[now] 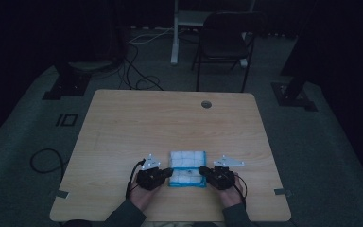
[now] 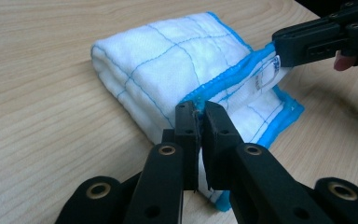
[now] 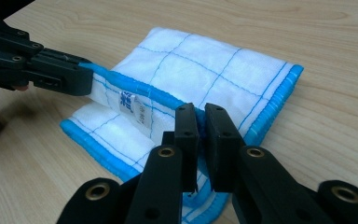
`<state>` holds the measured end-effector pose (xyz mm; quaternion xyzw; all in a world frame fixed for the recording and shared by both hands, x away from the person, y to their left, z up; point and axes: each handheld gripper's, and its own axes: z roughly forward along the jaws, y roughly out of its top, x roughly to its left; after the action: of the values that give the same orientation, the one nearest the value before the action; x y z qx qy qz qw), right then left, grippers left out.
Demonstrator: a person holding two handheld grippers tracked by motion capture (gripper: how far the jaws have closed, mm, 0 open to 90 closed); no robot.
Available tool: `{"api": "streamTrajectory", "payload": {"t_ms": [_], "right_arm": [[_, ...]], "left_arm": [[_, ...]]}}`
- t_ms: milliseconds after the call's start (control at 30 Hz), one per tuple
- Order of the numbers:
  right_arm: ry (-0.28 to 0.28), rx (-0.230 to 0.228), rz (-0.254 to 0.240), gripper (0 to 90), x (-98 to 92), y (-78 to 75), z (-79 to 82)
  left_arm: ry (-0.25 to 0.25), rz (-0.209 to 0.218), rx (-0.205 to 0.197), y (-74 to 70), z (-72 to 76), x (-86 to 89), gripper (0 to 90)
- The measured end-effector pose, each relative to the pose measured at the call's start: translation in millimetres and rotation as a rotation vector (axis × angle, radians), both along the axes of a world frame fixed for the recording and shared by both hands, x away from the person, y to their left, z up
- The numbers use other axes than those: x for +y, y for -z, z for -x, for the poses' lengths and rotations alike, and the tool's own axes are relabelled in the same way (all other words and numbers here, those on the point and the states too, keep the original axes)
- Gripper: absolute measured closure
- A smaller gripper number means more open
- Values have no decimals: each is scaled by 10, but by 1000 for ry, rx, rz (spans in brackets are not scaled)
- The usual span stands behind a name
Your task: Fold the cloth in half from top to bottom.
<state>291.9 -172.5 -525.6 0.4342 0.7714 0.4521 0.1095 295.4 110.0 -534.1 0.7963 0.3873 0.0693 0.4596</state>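
A folded white cloth (image 1: 187, 166) with thin blue grid lines and a blue hem lies near the table's front edge. My left gripper (image 1: 169, 173) is at its left side and my right gripper (image 1: 203, 171) at its right side. In the left gripper view my left gripper (image 2: 198, 109) is shut on the cloth's (image 2: 168, 56) blue hem. The right gripper (image 2: 279, 46) pinches the same hem farther along, beside a small printed label (image 2: 274, 70). In the right gripper view my right gripper (image 3: 199, 112) is shut on the hem of the cloth (image 3: 205, 65), with the top layer's edge lifted slightly between both grippers.
The wooden table (image 1: 170, 118) has a round cable hole (image 1: 206, 104) at the back. A dark folding chair (image 1: 224, 40) stands behind the table. Cables (image 1: 45, 161) lie on the floor to the left. The room is dim.
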Motion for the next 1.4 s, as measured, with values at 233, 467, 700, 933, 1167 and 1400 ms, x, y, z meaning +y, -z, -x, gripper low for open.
{"api": "streamTrajectory", "payload": {"t_ms": [233,467,700,933,1167,1400], "right_arm": [[-6,11,4,846,10,22,25],[-10,5,-9,806,-21,1,29],[5,-15,-43,735,-92,-53,34],[27,-29,-60,731,-128,-77,31],[42,-19,-48,720,-169,-45,13],[99,-17,-59,711,-362,-34,0]], "left_arm": [[4,-5,9,27,22,17,853],[21,-1,15,-8,40,53,800],[45,39,-7,-90,97,126,713],[6,42,-17,-125,44,172,700],[10,-50,-2,13,16,79,715],[21,-117,-32,46,113,46,713]]}}
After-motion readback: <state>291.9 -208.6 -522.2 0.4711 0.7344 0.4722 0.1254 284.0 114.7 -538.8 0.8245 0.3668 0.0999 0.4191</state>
